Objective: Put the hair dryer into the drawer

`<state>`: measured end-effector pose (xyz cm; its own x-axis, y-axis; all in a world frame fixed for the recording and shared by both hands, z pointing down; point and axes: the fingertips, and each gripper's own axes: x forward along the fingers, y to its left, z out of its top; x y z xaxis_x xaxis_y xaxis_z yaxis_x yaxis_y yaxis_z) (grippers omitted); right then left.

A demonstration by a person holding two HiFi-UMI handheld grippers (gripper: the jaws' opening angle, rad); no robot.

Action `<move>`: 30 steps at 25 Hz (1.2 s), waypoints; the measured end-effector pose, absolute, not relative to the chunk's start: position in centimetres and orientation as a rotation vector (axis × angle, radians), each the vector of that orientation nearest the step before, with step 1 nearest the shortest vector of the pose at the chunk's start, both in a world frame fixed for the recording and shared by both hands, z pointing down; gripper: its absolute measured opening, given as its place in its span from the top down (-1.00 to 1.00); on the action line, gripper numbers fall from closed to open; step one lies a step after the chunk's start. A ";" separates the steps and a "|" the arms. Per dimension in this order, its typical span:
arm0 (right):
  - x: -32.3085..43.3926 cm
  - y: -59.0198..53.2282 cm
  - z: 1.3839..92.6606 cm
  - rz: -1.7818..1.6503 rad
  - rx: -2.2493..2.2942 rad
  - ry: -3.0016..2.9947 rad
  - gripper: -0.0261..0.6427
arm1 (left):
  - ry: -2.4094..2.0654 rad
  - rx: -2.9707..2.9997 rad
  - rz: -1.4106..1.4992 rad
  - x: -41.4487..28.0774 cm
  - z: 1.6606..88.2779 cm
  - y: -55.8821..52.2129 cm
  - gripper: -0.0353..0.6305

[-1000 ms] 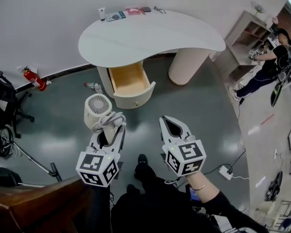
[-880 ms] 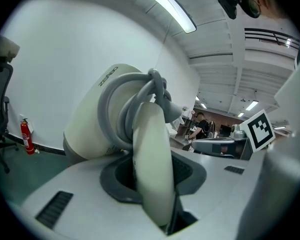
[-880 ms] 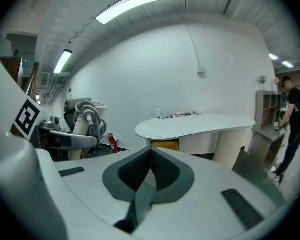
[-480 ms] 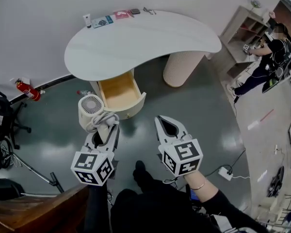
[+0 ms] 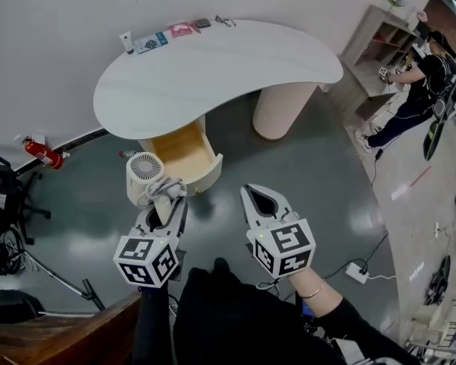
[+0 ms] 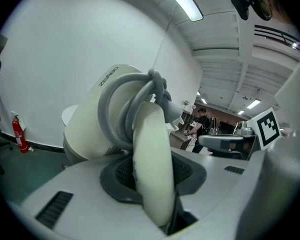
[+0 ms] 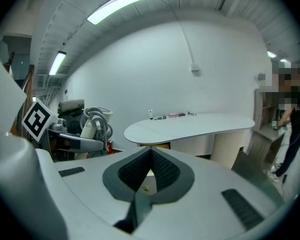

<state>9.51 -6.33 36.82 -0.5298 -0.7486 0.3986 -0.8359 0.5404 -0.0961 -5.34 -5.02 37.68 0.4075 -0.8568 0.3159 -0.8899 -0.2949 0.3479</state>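
Note:
A cream hair dryer point(image 5: 147, 179) with its grey cord wound round the handle hangs in my left gripper point(image 5: 166, 208), which is shut on the handle point(image 6: 152, 169). Its round grille faces up, just left of the open wooden drawer point(image 5: 181, 152) under the white curved table point(image 5: 213, 65). The dryer fills the left gripper view, body point(image 6: 97, 119) above the pads. My right gripper point(image 5: 263, 201) is shut with nothing in it, hanging over the grey floor to the right of the drawer. In the right gripper view the dryer point(image 7: 93, 121) shows at the left.
A round ribbed table leg point(image 5: 283, 108) stands right of the drawer. Small items lie at the table's far edge point(image 5: 167, 33). A red fire extinguisher point(image 5: 42, 154) lies by the wall. A person point(image 5: 418, 90) stands by a shelf at the right. A power strip point(image 5: 356, 273) lies on the floor.
Both grippers have come closer to the table and drawer; the dryer now hangs right beside the drawer's left front corner. The grip on the dryer is unchanged.

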 end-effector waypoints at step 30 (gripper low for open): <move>6.7 -18.6 42.9 0.566 1.369 -2.290 0.92 | -0.922 2.055 0.655 -3.8 52.1 -16.0 0.53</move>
